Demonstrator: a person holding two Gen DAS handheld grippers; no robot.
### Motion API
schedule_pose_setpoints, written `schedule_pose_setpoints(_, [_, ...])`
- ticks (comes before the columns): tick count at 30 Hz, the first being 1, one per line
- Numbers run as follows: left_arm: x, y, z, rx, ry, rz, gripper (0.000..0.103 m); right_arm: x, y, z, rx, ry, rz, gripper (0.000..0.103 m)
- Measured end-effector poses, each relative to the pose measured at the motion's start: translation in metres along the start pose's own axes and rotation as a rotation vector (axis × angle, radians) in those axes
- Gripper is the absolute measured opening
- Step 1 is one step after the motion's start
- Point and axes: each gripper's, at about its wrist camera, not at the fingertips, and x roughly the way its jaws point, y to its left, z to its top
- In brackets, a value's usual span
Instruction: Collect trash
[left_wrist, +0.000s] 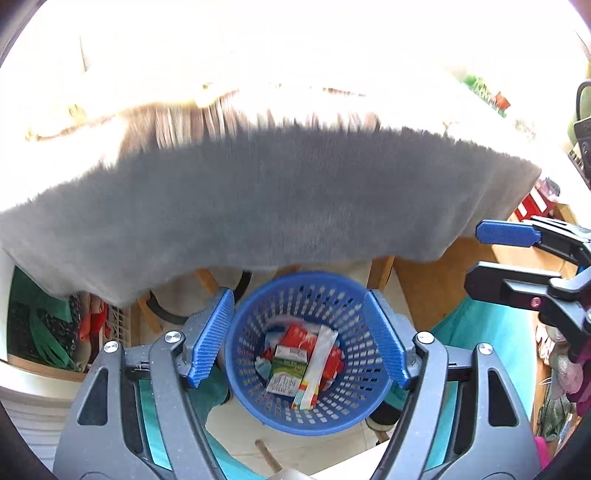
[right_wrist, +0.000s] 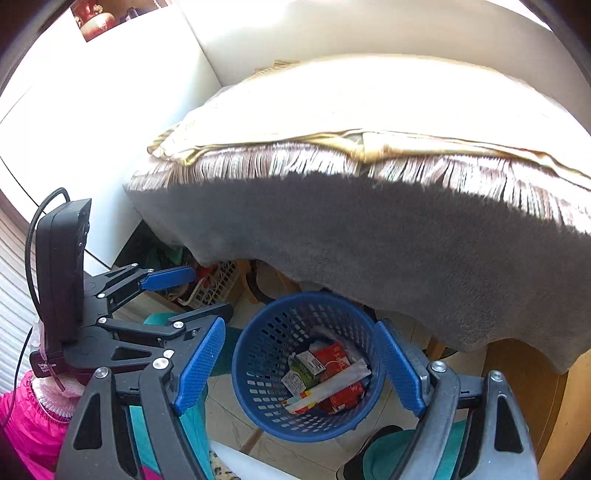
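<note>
A blue perforated basket stands on the tiled floor below both grippers. Inside it lie several pieces of trash: a green and white carton, red packets and a long white wrapper. My left gripper hangs above the basket, open, with nothing between its blue pads. My right gripper is also above the basket, open and empty. The right gripper shows at the right edge of the left wrist view; the left gripper shows at the left of the right wrist view.
A grey fuzzy cloth drapes over the table edge just behind the basket, with a fringed gold-trimmed cushion on top. Wooden chair legs and a white crate sit under the table. Teal trouser legs flank the basket.
</note>
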Motion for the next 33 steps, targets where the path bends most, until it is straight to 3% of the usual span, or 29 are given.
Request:
schedule_pose_setpoints(5, [-0.033, 0.001, 0.020, -0.025, -0.089, -0.010, 0.081, -0.024, 0.002, 0.012, -0.007, -0.064, -0.010, 0.085])
schedule_pose_setpoints(8, [-0.056, 0.000, 0.034, -0.019, -0.154, 0.001, 0.081, -0.043, 0.004, 0.022, -0.007, -0.123, -0.013, 0.096])
schedule_pose_setpoints(10, [-0.071, -0.002, 0.043, -0.011, -0.199, 0.014, 0.087, -0.056, 0.005, 0.026, -0.007, -0.173, -0.017, 0.102])
schedule_pose_setpoints(20, [-0.133, -0.007, 0.081, -0.039, -0.394, 0.071, 0.103, -0.103, 0.014, 0.056, -0.007, -0.318, -0.032, 0.103])
schedule_pose_setpoints(25, [-0.145, -0.009, 0.084, -0.040, -0.427, 0.150, 0.103, -0.117, 0.016, 0.064, -0.003, -0.354, -0.037, 0.103])
schedule_pose_setpoints(33, [-0.145, -0.006, 0.086, -0.055, -0.415, 0.184, 0.103, -0.123, 0.016, 0.073, 0.012, -0.383, -0.048, 0.103])
